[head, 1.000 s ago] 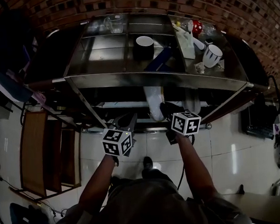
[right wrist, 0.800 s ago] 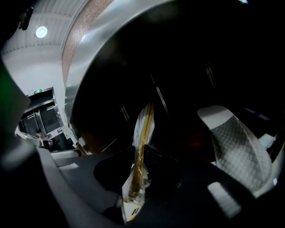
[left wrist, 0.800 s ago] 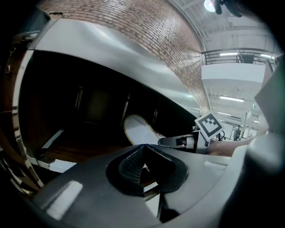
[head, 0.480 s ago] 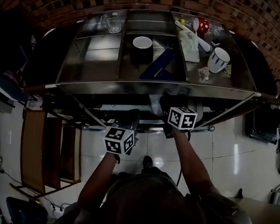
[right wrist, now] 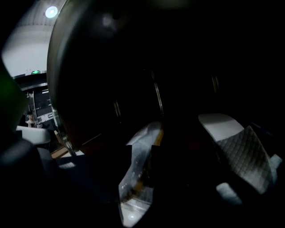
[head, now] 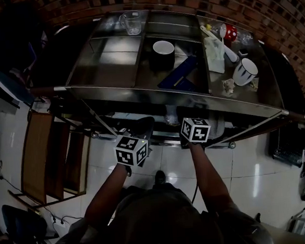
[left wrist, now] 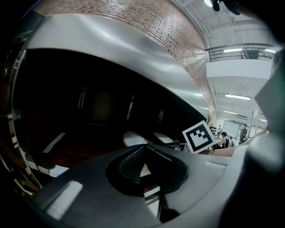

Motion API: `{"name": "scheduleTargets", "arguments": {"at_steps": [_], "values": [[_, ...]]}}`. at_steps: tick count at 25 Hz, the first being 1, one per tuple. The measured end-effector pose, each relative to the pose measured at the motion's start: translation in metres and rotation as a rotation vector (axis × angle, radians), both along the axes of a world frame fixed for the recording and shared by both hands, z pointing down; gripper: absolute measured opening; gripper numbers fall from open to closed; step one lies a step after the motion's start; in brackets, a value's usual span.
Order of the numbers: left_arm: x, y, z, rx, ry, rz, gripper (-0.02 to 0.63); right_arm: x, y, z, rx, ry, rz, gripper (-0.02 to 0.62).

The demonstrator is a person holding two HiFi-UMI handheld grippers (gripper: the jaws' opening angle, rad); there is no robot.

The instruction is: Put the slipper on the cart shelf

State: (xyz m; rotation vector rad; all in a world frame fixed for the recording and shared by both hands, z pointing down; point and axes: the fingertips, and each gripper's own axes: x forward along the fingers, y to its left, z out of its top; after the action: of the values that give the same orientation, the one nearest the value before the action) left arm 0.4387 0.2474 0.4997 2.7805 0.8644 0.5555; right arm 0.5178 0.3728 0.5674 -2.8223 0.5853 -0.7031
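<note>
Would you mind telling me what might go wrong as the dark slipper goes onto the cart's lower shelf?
1. The dark slipper looks bulky, and the steel top's rim hangs low over the opening, so it may catch there and slip loose.
2. Two white slippers already lie just ahead. Pushing in could shove them back or leave this one perched on top of them.

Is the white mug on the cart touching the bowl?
Apart. The head view shows bare cart top and a blue thing between the mug and the bowl.

bowl [head: 163, 47] mid cart top [head: 112, 69] | mug [head: 244, 72] R (glass [head: 131, 22] back-L) | slipper [head: 171, 115] under top
</note>
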Motion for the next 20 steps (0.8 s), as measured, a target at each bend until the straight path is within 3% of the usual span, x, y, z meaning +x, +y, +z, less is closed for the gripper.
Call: {"name": "scheduleTargets", "arguments": {"at_steps": [4,11,13,17,20], "values": [[0.001,0.001,-0.002,0.000,0.008,-0.006,0.008,-0.005,-0.002,-0.008,-0.049,0.054,-0.050,0.206],[-0.001,0.013,-0.012,-0.018,0.034,0.011,0.008,-0.033,0.004,-0.042,-0.027,0.121,-0.116,0.202],[-0.004,0.017,-0.015,-0.022,0.042,0.011,0.008,-0.043,0.006,-0.053,-0.010,0.133,-0.136,0.161],[-0.009,0.023,-0.022,-0.024,0.058,0.012,0.008,-0.062,0.010,-0.074,0.024,0.165,-0.164,0.003],[-0.013,0.029,-0.028,-0.023,0.073,0.017,0.008,-0.077,0.006,-0.085,0.062,0.181,-0.205,0.003]]}}
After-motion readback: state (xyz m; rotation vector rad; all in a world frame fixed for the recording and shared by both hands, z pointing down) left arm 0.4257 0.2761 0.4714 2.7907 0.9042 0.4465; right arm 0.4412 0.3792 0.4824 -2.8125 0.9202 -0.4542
